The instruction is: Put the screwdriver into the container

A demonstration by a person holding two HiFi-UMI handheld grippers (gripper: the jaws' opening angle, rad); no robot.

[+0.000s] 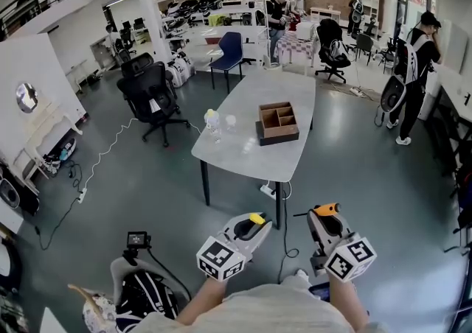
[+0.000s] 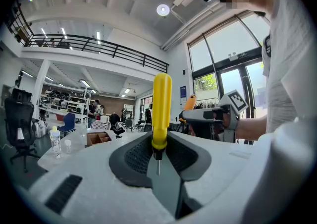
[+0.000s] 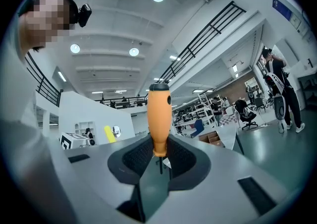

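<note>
approach: each gripper pinching a screwdriver
left gripper [image 2: 158,156] clamps yellow screwdriver [image 2: 161,109], right gripper [image 3: 159,161] orange screwdriver [image 3: 159,119]; container [image 1: 278,121] well ahead on table [image 1: 243,151]. close in, release low inside it.

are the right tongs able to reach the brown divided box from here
Probably not: the right tongs, shut on an orange-handled screwdriver, are held well short of the grey table, with open floor before the brown wooden divided box.
</note>
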